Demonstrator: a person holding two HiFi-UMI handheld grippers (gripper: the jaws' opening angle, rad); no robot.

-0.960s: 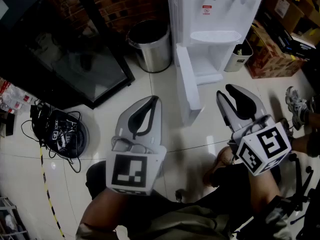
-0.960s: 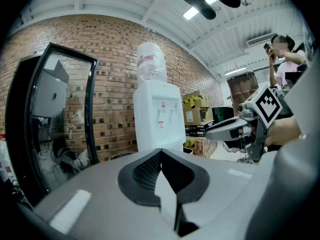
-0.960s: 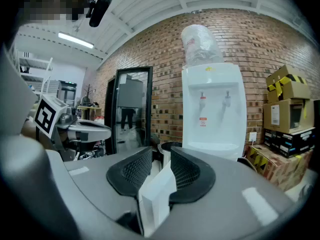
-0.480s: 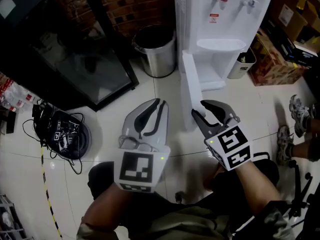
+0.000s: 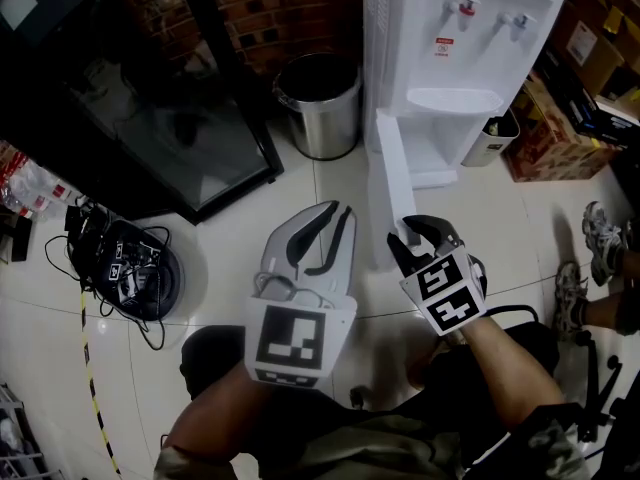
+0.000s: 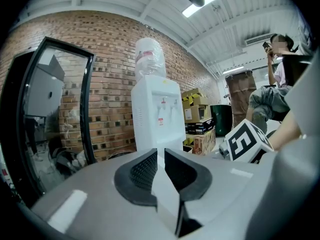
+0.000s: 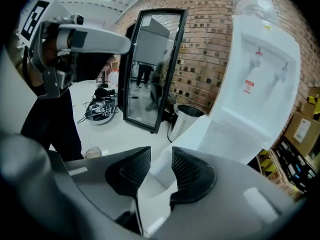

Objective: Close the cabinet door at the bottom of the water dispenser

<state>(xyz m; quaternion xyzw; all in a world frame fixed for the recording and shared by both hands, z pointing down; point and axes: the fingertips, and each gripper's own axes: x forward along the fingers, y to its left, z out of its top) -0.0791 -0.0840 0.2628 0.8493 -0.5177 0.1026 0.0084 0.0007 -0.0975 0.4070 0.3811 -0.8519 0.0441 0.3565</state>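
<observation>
The white water dispenser (image 5: 455, 43) stands against the brick wall. Its bottom cabinet door (image 5: 390, 178) is swung out toward me. My right gripper (image 5: 425, 238) is tilted down at the door's free edge and its jaws have just been opening. In the right gripper view the gripper (image 7: 160, 171) stands open, with the door (image 7: 200, 144) showing in the gap; no pad presses on it. My left gripper (image 5: 335, 218) hovers left of the door, apart from it. In its own view the left gripper (image 6: 161, 156) shows only a narrow gap with nothing in it.
A steel bin (image 5: 320, 103) stands left of the dispenser, and a black-framed glass panel (image 5: 190, 133) lies further left. Cables on a round base (image 5: 125, 268) lie at the left. A small white bin (image 5: 490, 133), cardboard boxes (image 5: 545, 133) and a person's shoes (image 5: 600, 233) are on the right.
My right gripper has moved left, from right of the door up to its free edge, and its jaws have spread. The left gripper has kept its place.
</observation>
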